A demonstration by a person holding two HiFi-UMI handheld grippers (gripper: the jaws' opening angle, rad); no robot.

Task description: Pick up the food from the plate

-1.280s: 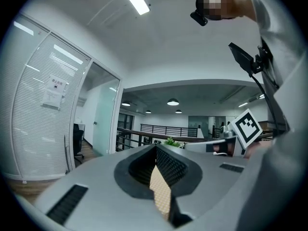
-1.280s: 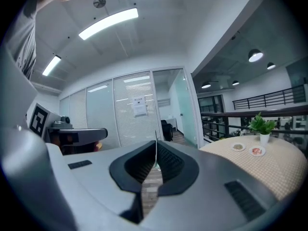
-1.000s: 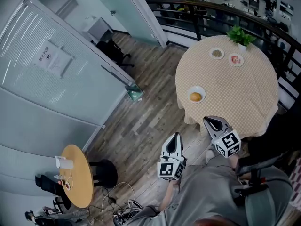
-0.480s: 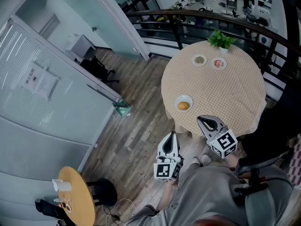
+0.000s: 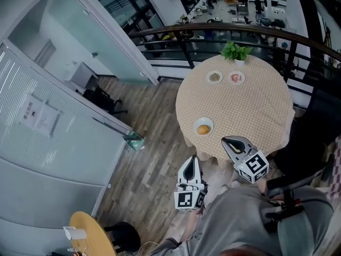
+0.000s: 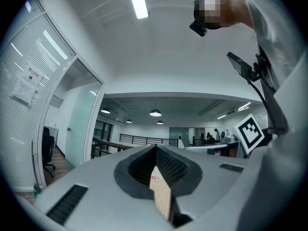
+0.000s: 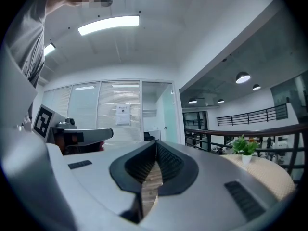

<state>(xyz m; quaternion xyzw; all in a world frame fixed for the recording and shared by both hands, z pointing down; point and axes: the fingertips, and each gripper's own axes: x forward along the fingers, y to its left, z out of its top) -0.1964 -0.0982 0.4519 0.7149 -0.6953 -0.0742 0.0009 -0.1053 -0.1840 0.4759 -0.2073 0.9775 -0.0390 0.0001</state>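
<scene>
Both closed, left claw (image 5: 191,160) and right claw (image 5: 227,141) hover near table (image 5: 256,108).

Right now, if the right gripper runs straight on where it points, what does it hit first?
Nothing close, it seems. The right gripper, shut and empty, aims left of the table, over wood floor; first in line looks like the far glass partition, though depth is unclear.

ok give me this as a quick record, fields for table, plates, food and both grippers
table: round table, checked cloth
plates: near plate; two far plates beside the plant
food: orange food on the near plate, not yet picked up
left gripper: shut, empty, over the floor
right gripper: shut, empty, short of the near plate
</scene>
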